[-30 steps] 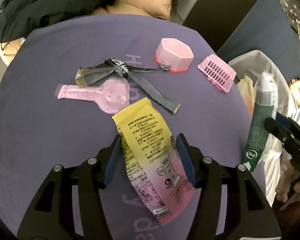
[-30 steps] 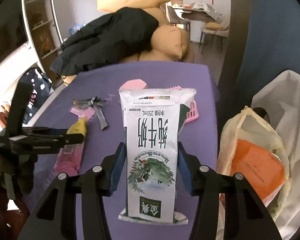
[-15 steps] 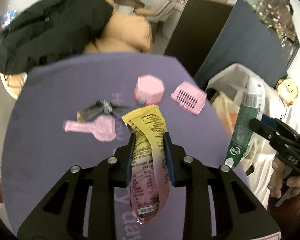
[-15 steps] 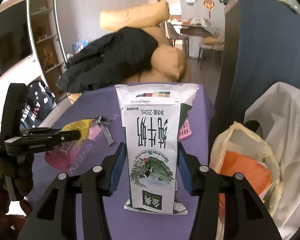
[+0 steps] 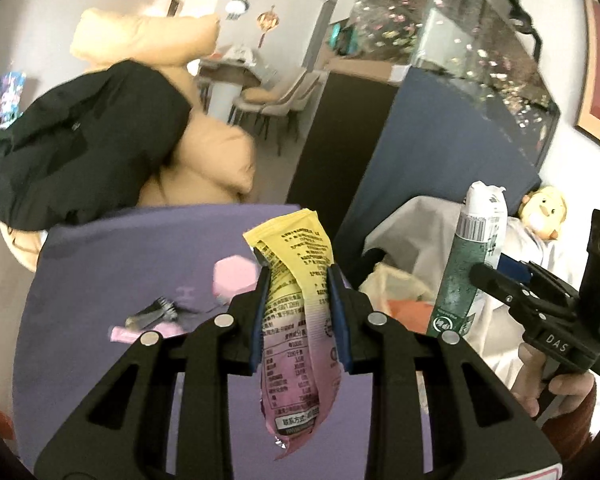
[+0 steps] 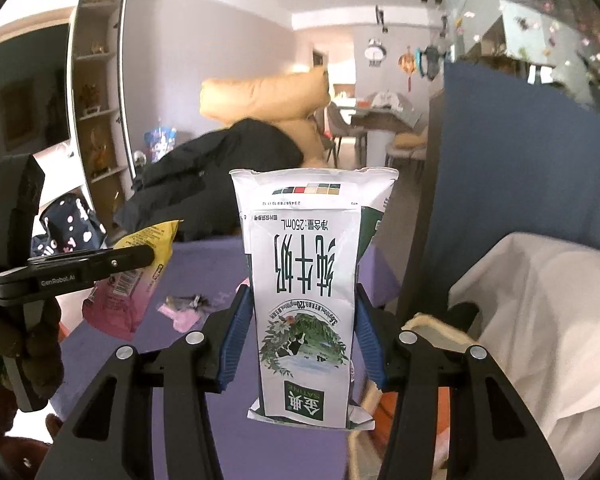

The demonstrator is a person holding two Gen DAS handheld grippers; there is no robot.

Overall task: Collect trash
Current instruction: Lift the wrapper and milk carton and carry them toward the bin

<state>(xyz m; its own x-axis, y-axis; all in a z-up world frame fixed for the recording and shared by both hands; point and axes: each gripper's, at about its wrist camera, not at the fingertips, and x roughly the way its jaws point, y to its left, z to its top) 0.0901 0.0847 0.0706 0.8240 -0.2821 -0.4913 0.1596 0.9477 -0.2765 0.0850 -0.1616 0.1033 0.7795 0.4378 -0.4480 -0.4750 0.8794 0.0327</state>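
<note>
My left gripper (image 5: 298, 304) is shut on a yellow and pink snack wrapper (image 5: 296, 304) and holds it in the air above the purple table (image 5: 112, 264). The wrapper also shows in the right wrist view (image 6: 136, 276). My right gripper (image 6: 304, 332) is shut on a white and green milk pouch (image 6: 304, 280), held upright off the table; the pouch shows at the right in the left wrist view (image 5: 466, 264). A yellowish trash bag with orange contents (image 5: 396, 292) sits open just right of the table.
On the table lie a pink octagonal lid (image 5: 234, 278), a dark ribbon bow (image 5: 156, 310) and a pink flat wrapper (image 5: 140, 332). A white cloth (image 6: 540, 300) covers furniture at the right. A black coat on tan cushions (image 5: 88, 148) lies beyond the table.
My left gripper closed on the snack wrapper and lifted it off the table toward the right. My right gripper rose a little with the milk pouch still held.
</note>
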